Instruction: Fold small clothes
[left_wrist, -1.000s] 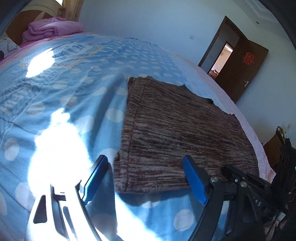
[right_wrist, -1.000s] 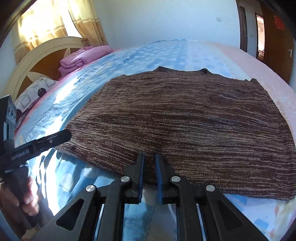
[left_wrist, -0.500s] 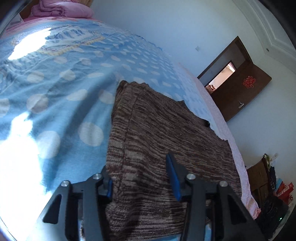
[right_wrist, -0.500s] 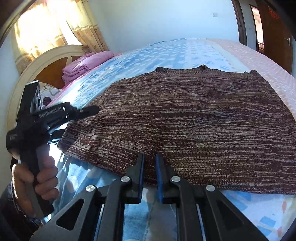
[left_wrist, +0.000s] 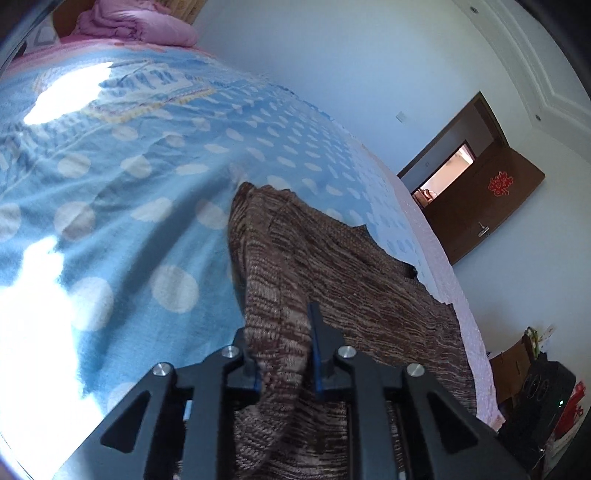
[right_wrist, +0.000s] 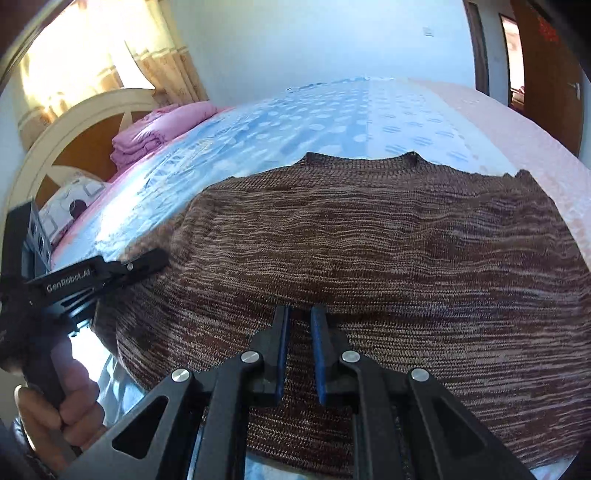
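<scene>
Since a second ago your left gripper (left_wrist: 284, 350) is closing on the sweater (right_wrist: 369, 251), now pinching its bunched left hem corner on the bed (left_wrist: 110, 221). Your right gripper (right_wrist: 297, 350) is clamping the front hem, jaws narrow. Lift both evenly, keeping the hem taut, so the fold lands straight.

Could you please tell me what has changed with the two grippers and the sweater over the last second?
The left gripper, wide open beside the brown sweater a second ago, moved onto its corner; its jaws have just been closing and now pinch a bunched fold. The right gripper slid forward, the hem now lying under its fingers. Unchanged: the right jaws stay shut on the hem, and the sweater's far side lies flat on the blue bedspread.
</scene>
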